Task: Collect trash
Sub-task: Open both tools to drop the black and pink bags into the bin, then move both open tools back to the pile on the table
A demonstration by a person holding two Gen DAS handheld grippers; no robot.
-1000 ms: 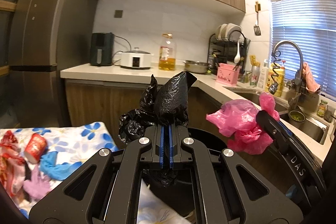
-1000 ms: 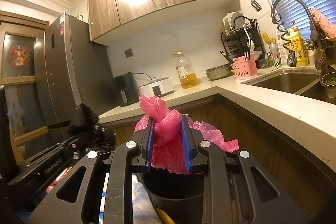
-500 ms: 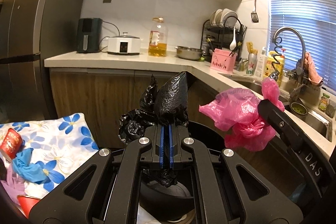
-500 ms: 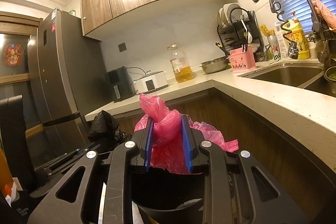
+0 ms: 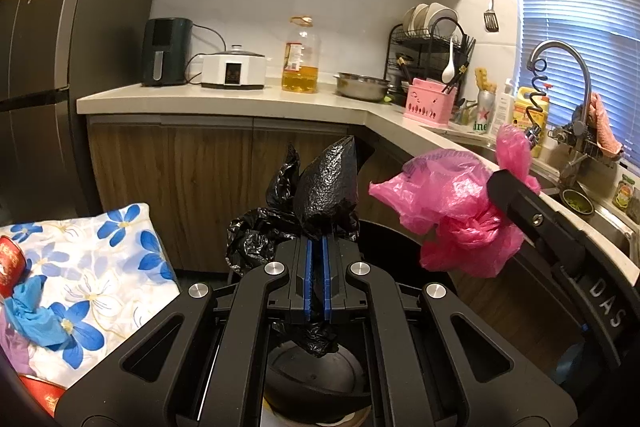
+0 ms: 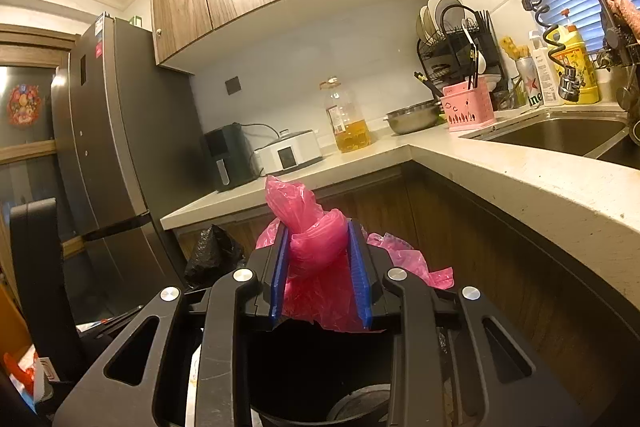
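Both grippers have come forward and lower over the round black trash bin, so its dark mouth now fills more of the bottom of each view, while the flowered cloth with its scraps has slid off to the left. The crumpled black plastic bag sits clenched in the left gripper, whose blue pads are pressed nearly together on its gathered neck. The crumpled pink plastic bag stands between the pads of the right gripper; those jaws have just been opening, yet the pink wad still touches both pads and has not dropped. Both bags hang just above the bin, in front of the wooden cabinets under the pale countertop. The step in hand looks like the drop into the bin. Next, the right jaws probably need to spread wider so the pink bag falls free, then the left to release the black one.
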